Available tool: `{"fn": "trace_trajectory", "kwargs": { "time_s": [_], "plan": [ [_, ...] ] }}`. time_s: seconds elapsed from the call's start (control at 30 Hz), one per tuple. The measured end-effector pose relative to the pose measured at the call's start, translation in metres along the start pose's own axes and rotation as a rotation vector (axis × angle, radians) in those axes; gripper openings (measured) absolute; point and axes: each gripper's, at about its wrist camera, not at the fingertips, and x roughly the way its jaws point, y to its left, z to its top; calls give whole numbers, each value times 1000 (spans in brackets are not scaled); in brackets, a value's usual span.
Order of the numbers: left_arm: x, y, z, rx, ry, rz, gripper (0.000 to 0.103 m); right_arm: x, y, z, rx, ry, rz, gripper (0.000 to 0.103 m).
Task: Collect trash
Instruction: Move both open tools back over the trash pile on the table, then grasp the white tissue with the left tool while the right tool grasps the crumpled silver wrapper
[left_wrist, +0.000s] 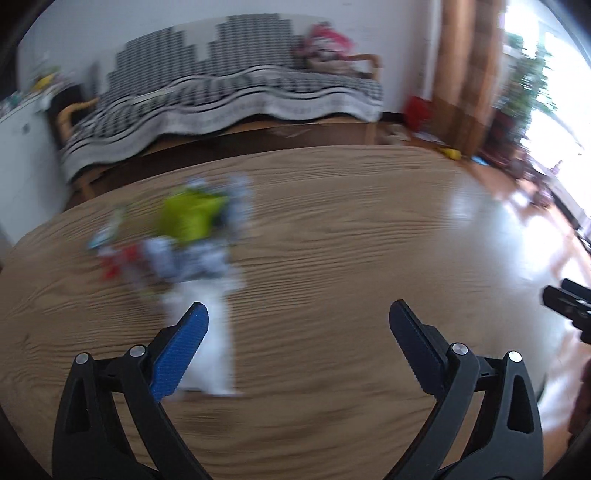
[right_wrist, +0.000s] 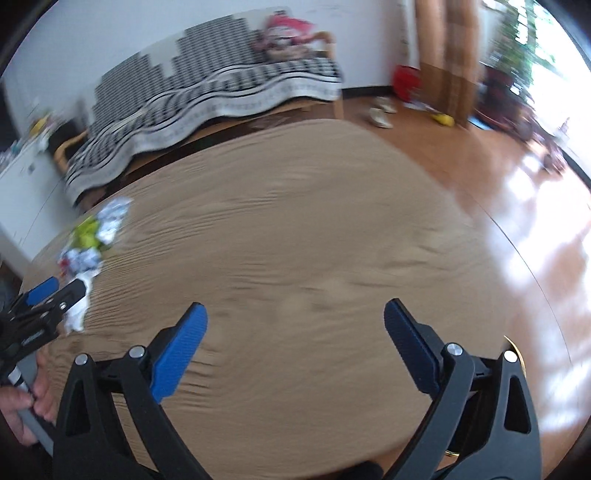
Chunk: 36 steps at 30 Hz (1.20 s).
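Spanning both views: wooden table (left_wrist: 332, 229), bare but for one spot. Lying heaped toward its far left side: trash pile (left_wrist: 184, 236), blurred wrappers and white paper. Hovering just short of it, jaws spread wide, empty, probably readying a grab: left gripper (left_wrist: 297, 328). Hanging likewise agape over bare wood, well apart from the pile: right gripper (right_wrist: 295, 326).

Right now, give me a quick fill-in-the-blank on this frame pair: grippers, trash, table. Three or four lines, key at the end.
1. The left gripper has its jaws ____, with nothing between the pads.
2. The pile of trash lies on the wooden ____.
3. The brightest piece in the trash pile is ____ in colour.
4. In the right wrist view, the trash pile sits toward the ____ edge of the picture.

Missing words: open; table; yellow-green; left
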Motion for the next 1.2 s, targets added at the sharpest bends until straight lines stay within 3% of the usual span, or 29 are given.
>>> {"fn": "trace_trajectory", "kwargs": {
  "time_s": [0.17, 0.47, 0.5, 0.53, 0.57, 0.67, 0.83, 1.07, 1.2],
  "plan": [
    [14, 61, -13, -93, 54, 58, 95, 24, 72, 7, -98, 23, 37, 93],
    [38, 68, -20, -43, 102, 58, 94, 54, 118, 9, -146, 57, 66, 93],
    [41, 66, -22, -31, 112, 60, 85, 56, 119, 9, -145, 59, 72, 93],
    [43, 65, -23, -18, 129, 56, 33, 58, 121, 9, -144, 59, 77, 93],
    [39, 63, -22, -9, 125, 56, 7, 62, 125, 10, -139, 66, 87, 93],
    [18, 78, -16, -114, 152, -15, 7, 68, 134, 12, -133, 75, 119, 93],
    [-26, 115, -13, -172, 79, -41, 7, 77, 159, 15, -152, 86, 183, 93],
    [-41, 182, -29, -303, 55, 48, 7, 101, 230, 21, -216, 95, 299, 93],
    [-36, 197, -30, -333, 76, 57, 7, 124, 267, 23, -242, 111, 324, 93]
  ]
}}
